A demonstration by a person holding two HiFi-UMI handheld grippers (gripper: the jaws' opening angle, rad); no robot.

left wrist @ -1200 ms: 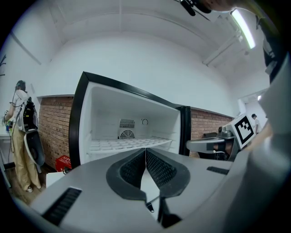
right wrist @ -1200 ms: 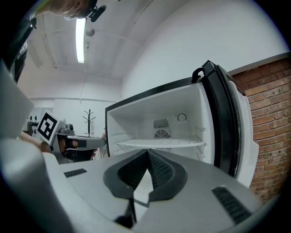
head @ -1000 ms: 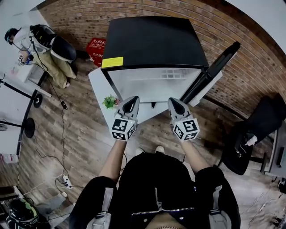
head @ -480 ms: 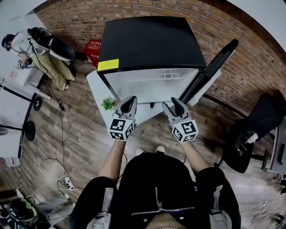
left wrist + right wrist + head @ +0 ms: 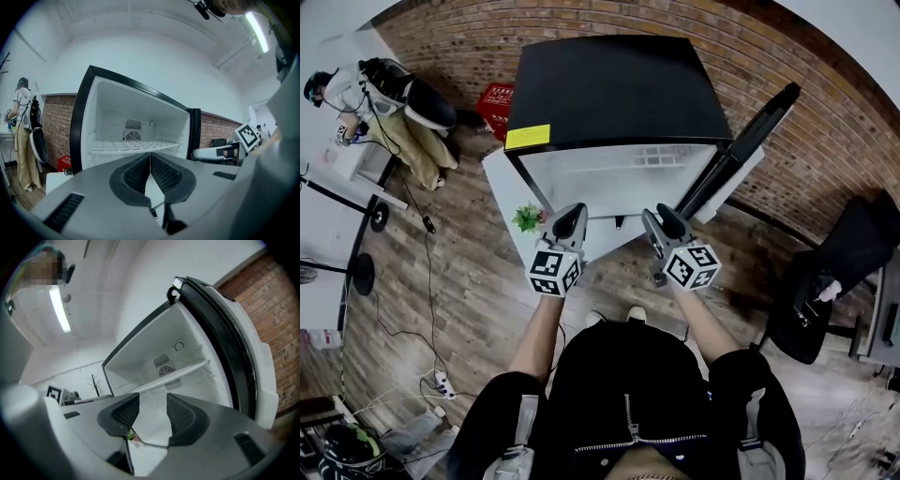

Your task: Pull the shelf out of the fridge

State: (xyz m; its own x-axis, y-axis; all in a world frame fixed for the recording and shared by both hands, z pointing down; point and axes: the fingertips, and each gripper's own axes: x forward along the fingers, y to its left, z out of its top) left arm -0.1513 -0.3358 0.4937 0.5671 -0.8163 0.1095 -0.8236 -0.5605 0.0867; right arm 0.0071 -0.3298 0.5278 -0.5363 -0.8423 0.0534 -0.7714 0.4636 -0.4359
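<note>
Left gripper view, shelf (image 5: pixel 136 146): a white wire rack lying level partway up the open fridge (image 5: pixel 136 117), fully seated, with its front edge facing the grippers.
Shelf axis: the long side runs left to right across the compartment, so I'd judge the pull is straight back toward the person.
Shelf from the grippers: ahead of both and a little above their jaw line, and neither one touches it.
Nearer hand: in the head view both sit about level before the opening, so I cannot pick one.
Right gripper (image 5: pixel 152 404): its jaws are opening, with only air between the pads and the shelf beyond them.
Left gripper (image 5: pixel 150 157): its pads are pressed together and hold nothing.
Fridge contents: only the shelf that I can see, plus a round fan grille (image 5: pixel 132 136) on the back wall.
Fridge door (image 5: pixel 741 141): swung wide to the right, clear of the pull path.
Nearby: a small green plant (image 5: pixel 528 216) sits just left of the left gripper.
</note>
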